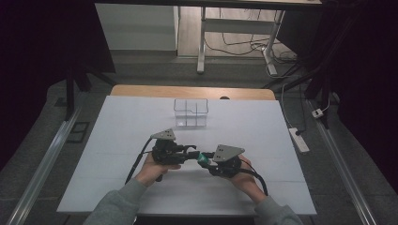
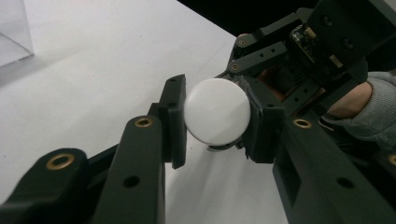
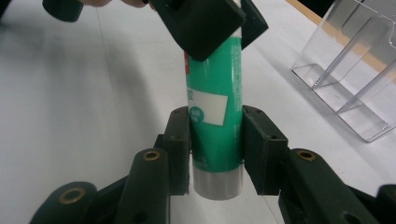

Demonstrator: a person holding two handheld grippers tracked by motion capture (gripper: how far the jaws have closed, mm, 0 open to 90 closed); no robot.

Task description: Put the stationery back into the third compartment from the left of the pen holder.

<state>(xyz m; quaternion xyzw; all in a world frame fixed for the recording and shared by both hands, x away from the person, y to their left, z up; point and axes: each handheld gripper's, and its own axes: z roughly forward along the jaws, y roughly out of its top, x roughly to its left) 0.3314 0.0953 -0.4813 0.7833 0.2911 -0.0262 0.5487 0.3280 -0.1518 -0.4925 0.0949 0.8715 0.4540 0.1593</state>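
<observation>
While both hands stay low over the white table top [image 1: 117,154], the green cylindrical glue stick with a white label [image 3: 215,126] is suspended above it between the two tools, roughly level and in front of the person, as the high view shows.

Right gripper [image 3: 216,140]: clenched on the glue stick. Both black pads press the green barrel from opposite sides, just above its clear grey end, which points back toward that gripper's camera.

Left gripper [image 2: 217,123]: positioned at the other end of the stick, facing the right gripper. The left gripper view looks straight at the round white cap [image 2: 217,116], which sits between its two jaws. The right-hand pad touches the cap; the left-hand pad lies at the cap's edge, and the blur there prevents confirming firm contact. In the right gripper view, these jaws enclose the top of the stick.

Reference item: a clear plastic organiser with divided compartments [image 1: 191,112] stands farther back on the table, well apart from both grippers. Grey sleeves [image 1: 117,206] enter from the bottom of the high view.
</observation>
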